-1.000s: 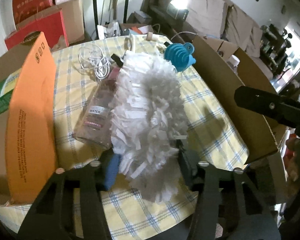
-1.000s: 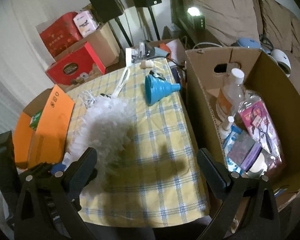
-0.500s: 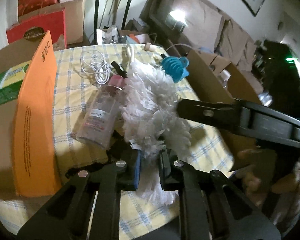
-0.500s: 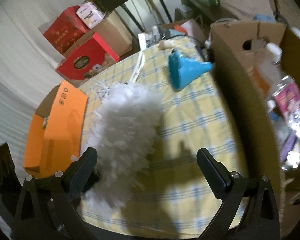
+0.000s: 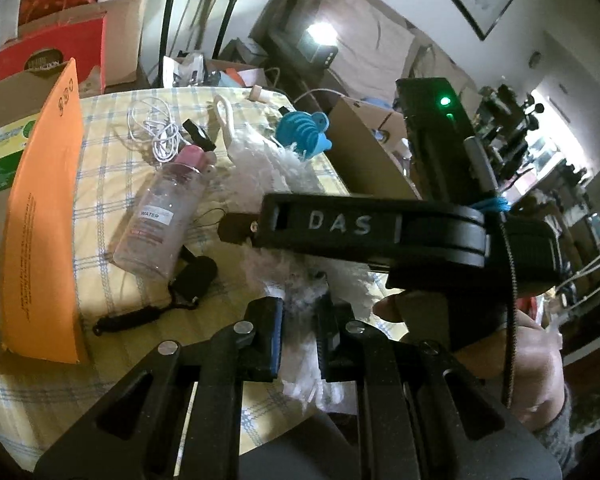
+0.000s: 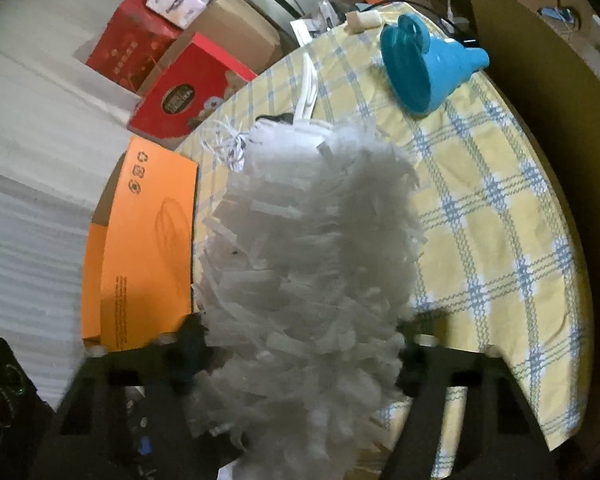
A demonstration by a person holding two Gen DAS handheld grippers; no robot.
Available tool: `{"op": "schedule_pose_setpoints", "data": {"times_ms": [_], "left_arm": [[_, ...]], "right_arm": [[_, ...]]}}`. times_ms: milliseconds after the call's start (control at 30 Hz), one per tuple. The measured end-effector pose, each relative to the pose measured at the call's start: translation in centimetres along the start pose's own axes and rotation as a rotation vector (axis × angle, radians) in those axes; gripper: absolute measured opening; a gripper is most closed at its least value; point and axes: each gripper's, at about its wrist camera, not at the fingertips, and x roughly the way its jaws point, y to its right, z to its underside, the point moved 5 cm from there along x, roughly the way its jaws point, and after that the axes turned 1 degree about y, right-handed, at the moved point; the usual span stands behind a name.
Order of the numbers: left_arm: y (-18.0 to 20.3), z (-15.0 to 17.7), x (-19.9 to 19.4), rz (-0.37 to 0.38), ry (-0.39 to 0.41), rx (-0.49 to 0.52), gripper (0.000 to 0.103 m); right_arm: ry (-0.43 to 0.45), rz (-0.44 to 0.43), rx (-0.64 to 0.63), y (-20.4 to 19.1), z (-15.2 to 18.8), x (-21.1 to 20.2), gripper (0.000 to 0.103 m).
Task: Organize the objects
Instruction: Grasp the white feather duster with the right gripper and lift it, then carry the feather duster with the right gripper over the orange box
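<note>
Your left gripper (image 5: 300, 336) has its jaws pinched narrow on the near end of the white duster (image 5: 300, 292), fluff bulging out between the pads. Your right gripper (image 6: 300, 356) is closing, with the duster's (image 6: 308, 248) thick middle between its jaws; I can't tell whether the pads press yet. The duster lies lengthwise on the checked tablecloth (image 6: 500, 216), its handle toward twelve o'clock. From the right wrist, the blue funnel (image 6: 424, 68) sits at one o'clock and the orange box flap (image 6: 148, 248) at nine. You look to be on the pickup step. Next, I'd judge, you need a firm two-handed hold, then a lift clear of the water bottle (image 5: 160, 220) beside it.
</note>
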Motion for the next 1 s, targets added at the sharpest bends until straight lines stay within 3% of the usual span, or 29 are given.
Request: {"op": "schedule_pose_setpoints", "data": {"times_ms": [33,100,200,700,1000], "left_arm": [[0.0,0.0,-0.1,0.004,0.002,0.0,0.011],[0.1,0.1,-0.4,0.016,0.006,0.003,0.01],[0.7,0.0,-1.1,0.033,0.027,0.02,0.01],[2.9,-1.8,-8.3,0.07,0.185,0.101,0.008],[0.8,-2.0,-13.3,0.02,0.277,0.079,0.008]], "right_arm": [[0.003,0.001,-0.001,0.0,0.0,-0.1,0.048],[0.01,-0.009,-0.004,-0.2,-0.1,-0.2,0.039],[0.034,-0.007,-0.03,-0.8,-0.1,-1.0,0.034],[0.179,-0.032,-0.123,-6.9,-0.4,-6.2,0.025],[0.182,-0.065,-0.256,-13.6,0.2,-6.5,0.025]]}}
